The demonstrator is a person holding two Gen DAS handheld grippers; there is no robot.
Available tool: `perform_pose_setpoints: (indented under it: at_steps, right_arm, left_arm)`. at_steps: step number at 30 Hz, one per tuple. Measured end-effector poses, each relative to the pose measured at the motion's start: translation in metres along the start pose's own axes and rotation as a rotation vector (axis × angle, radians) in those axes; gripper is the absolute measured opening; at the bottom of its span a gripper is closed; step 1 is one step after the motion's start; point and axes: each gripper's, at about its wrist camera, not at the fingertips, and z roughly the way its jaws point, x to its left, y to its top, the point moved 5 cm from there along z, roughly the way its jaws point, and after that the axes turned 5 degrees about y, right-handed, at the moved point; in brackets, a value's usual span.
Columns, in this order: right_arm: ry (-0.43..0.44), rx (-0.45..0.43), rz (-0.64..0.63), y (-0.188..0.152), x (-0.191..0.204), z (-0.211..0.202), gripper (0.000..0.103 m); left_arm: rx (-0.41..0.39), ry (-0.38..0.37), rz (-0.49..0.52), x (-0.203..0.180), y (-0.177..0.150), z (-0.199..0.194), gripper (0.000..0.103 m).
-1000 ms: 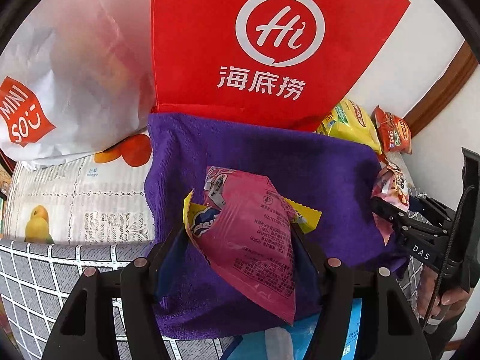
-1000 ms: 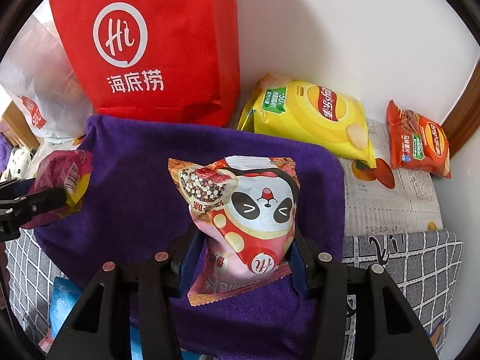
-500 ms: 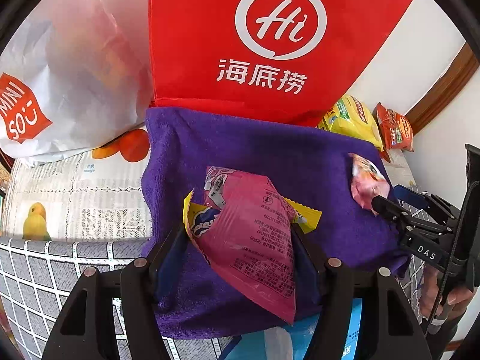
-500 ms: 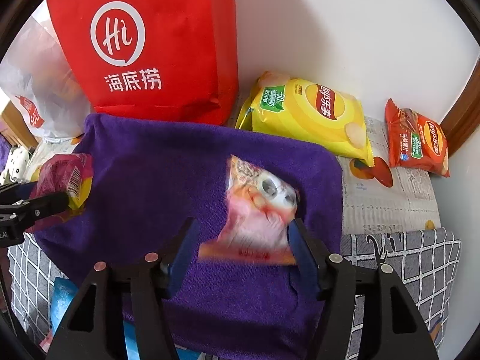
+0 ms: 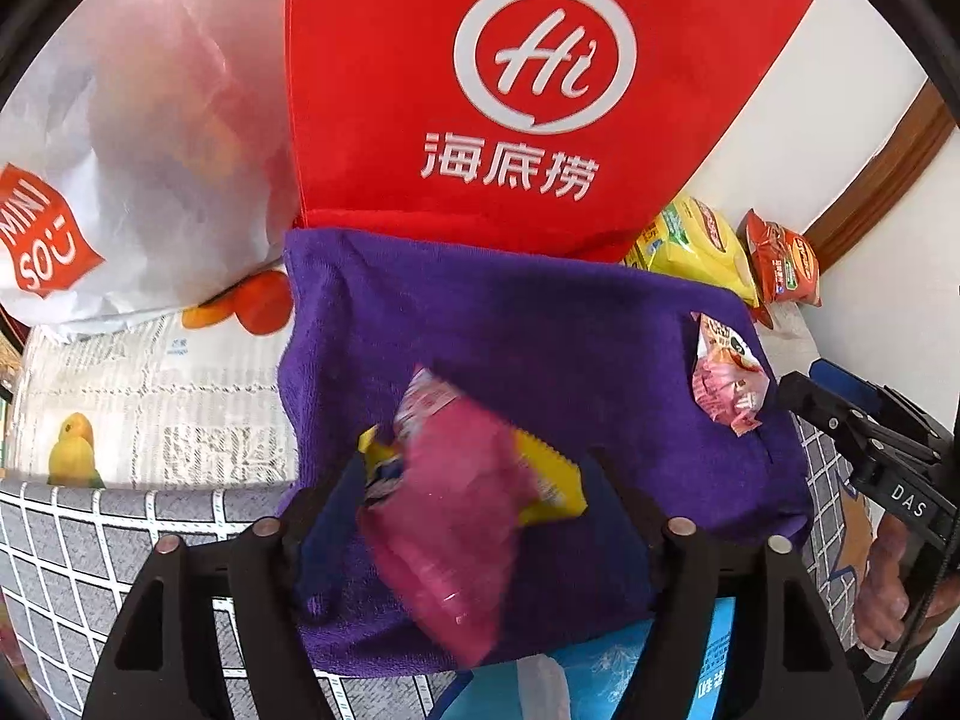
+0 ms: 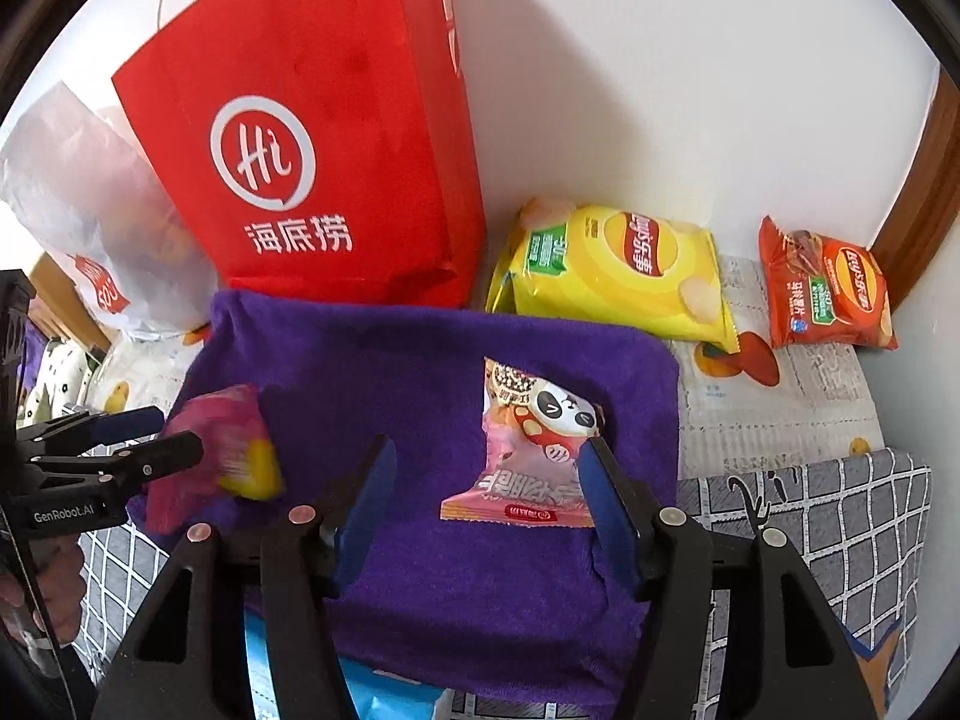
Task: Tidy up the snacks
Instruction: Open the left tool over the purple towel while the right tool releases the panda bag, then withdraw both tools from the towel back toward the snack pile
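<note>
**Two snack packets on the purple towel, both jaws parted**

White wall behind, brown wooden trim at the right. Table [image 6: 840, 516] covered in a grey grid-pattern cloth with fruit-printed newspaper laid over the far part. Purple towel [image 6: 420, 372] spread across the middle.

Pink panda packet [image 6: 534, 450]: crinkled foil, panda face on front, serrated lower seam, lying flat on the towel toward its right edge. Right gripper [image 6: 486, 480] over it, jaws apart, right jaw just beside the packet's edge, left jaw well clear; nothing pinched. Magenta-and-yellow packet [image 5: 456, 516]: motion-blurred, between the opening jaws of the left gripper [image 5: 480, 504], near the towel's near-left part; pads not visibly pressing it.

Open towel between the two packets and toward the far edge. Bare newspaper right of the towel.

Red paper bag [image 6: 312, 150] upright at the far edge, white bag [image 5: 120, 138] with a red label to its left; contents of both unclear. Yellow chip bag [image 6: 618, 276] and orange chip bag [image 6: 828, 294] against the wall, far right corner.
</note>
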Motion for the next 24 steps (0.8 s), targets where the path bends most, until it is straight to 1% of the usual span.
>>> perform_pose_setpoints:
  at_steps: [5, 7, 10, 12, 15, 19, 21, 24]
  right_arm:
    - [-0.006, -0.02, 0.003, 0.003, 0.0, -0.009, 0.063]
    - [-0.014, -0.029, -0.002, 0.004, 0.0, -0.014, 0.063]
    - [-0.029, -0.037, -0.003, 0.005, -0.002, -0.019, 0.063]
    - [-0.037, -0.048, 0.002, 0.007, -0.003, -0.024, 0.063]
    - [-0.05, -0.063, 0.002, 0.008, -0.003, -0.036, 0.063]
    - [-0.066, -0.105, -0.004, 0.004, 0.0, -0.062, 0.063]
    - [-0.058, -0.117, -0.015, -0.008, 0.004, -0.075, 0.063]
    - [-0.045, -0.1, -0.027, -0.034, 0.006, -0.085, 0.064]
  left_arm:
    - [-0.017, -0.001, -0.024, 0.001, 0.004, -0.015, 0.074]
    - [-0.061, 0.004, -0.01, -0.003, 0.006, -0.033, 0.074]
    - [-0.133, 0.032, 0.006, -0.01, 0.008, -0.064, 0.074]
    - [-0.156, 0.035, 0.014, -0.016, 0.006, -0.083, 0.074]
    - [-0.207, -0.009, 0.023, -0.029, 0.0, -0.121, 0.075]
    - [-0.245, -0.055, 0.015, -0.041, -0.018, -0.167, 0.082]
    - [-0.245, -0.097, 0.023, -0.046, -0.031, -0.188, 0.083]
    - [-0.26, -0.105, 0.0, -0.047, -0.048, -0.213, 0.086]
